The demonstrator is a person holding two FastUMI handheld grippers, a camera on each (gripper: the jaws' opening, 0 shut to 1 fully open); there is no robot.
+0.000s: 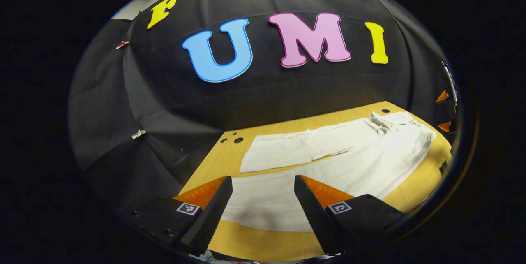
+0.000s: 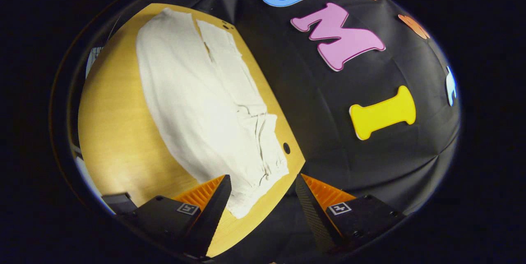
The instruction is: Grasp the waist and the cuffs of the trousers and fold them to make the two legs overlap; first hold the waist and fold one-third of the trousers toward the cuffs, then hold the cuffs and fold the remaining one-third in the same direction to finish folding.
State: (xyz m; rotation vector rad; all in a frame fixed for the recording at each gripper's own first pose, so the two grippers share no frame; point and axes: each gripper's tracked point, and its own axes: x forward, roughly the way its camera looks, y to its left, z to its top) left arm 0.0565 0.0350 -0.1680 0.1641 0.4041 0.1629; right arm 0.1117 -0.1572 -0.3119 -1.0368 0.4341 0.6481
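Note:
White trousers (image 1: 328, 157) lie spread flat on a wooden table (image 1: 254, 243), both legs side by side. In the left gripper view the cuffs lie near me and the waist (image 1: 394, 122) with its drawstring lies far right. My left gripper (image 1: 263, 210) hovers open above the near leg's cuff (image 1: 263, 206), nothing between its fingers. In the right gripper view the trousers (image 2: 197, 103) run away from me, the waist (image 2: 263, 165) nearest. My right gripper (image 2: 261, 210) stands open just above the waist edge, gripping nothing.
The table (image 2: 115, 132) has small round holes near its back edge (image 1: 236, 140) and one (image 2: 286, 148) beside the waist. The black cloth wall rises right behind the table. Bare wood lies in front of the trousers.

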